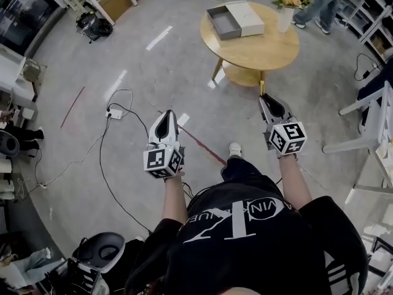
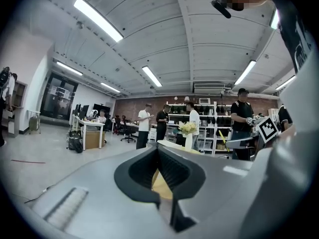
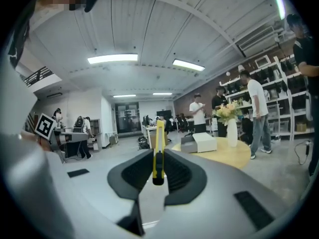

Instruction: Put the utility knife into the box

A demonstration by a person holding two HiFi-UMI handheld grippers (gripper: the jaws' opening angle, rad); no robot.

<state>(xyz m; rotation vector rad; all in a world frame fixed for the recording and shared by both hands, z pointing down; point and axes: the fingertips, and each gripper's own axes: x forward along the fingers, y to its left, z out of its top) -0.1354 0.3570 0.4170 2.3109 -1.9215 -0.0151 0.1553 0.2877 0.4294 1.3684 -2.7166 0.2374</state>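
Black short-sleeved T-shirt [image 1: 245, 244] with white lettering, dark trousers [image 1: 238, 168], white shoe [image 1: 235, 149]. Left gripper [image 1: 166, 113] and right gripper [image 1: 266, 97] are grey, with black-and-white marker cubes [image 1: 163, 160].

I count two grippers [image 1: 165, 114] [image 1: 266, 98], one knife [image 3: 158, 148], one box [image 1: 228, 24], one vase [image 1: 284, 18], one table [image 1: 264, 55].

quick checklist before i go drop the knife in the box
1. Knife clamped in right gripper: ok, upright between the jaws.
2. Box open: ok, lid lies beside it on the table.
3. Box empty inside: ok, nothing shows in it.
4. Box within reach: not ok, the table stands well ahead of both grippers.
5. Left gripper free: ok, shut on nothing.
6. Vase clear of the box: ok, it stands apart to the right.
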